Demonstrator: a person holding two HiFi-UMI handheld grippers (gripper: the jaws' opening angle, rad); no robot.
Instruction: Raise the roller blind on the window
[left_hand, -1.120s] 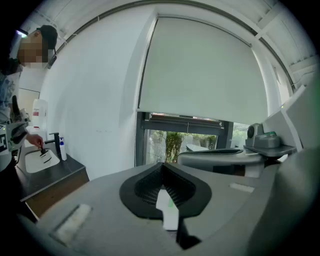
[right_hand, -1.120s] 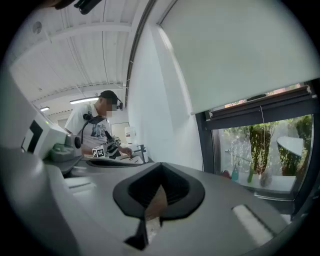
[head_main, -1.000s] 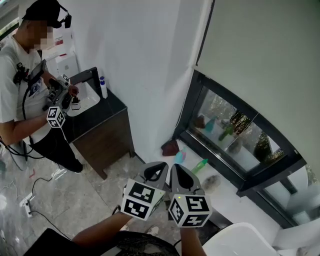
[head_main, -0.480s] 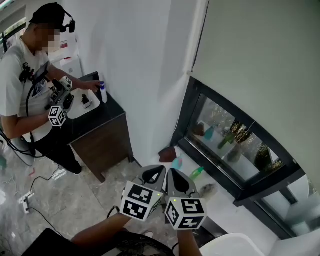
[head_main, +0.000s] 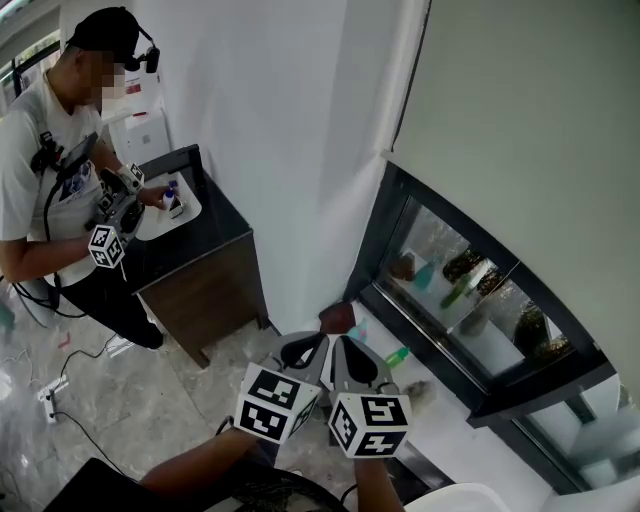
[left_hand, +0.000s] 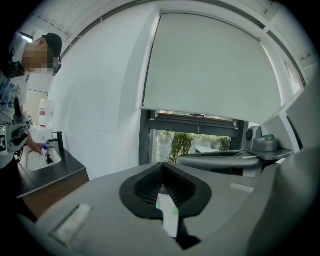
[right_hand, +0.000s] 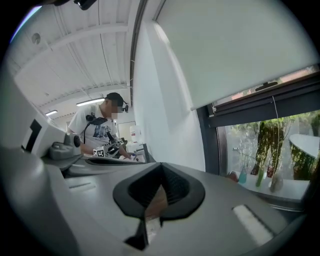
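The pale roller blind (head_main: 520, 130) hangs low over the dark-framed window (head_main: 455, 300), leaving only a strip of glass open below its bottom bar (head_main: 480, 240). A thin dark cord (head_main: 412, 75) runs down the blind's left edge. My left gripper (head_main: 318, 342) and right gripper (head_main: 345, 347) sit side by side low in the head view, well short of the window, both shut with nothing in them. In the left gripper view the blind (left_hand: 210, 65) fills the upper middle beyond the left gripper (left_hand: 162, 182). The right gripper view has the blind (right_hand: 235, 45) at upper right above the right gripper (right_hand: 161, 186).
On the white sill (head_main: 470, 420) stand a green bottle (head_main: 398, 356) and other small items. At the left a person (head_main: 50, 170) works with grippers at a dark counter (head_main: 215, 235) with a white sink. A white chair (head_main: 470, 497) is at bottom right. Cables lie on the floor (head_main: 60, 390).
My two grippers stay together and shut, shifting slightly lower in the head view. The person at the counter has moved a small bottle toward the sink.
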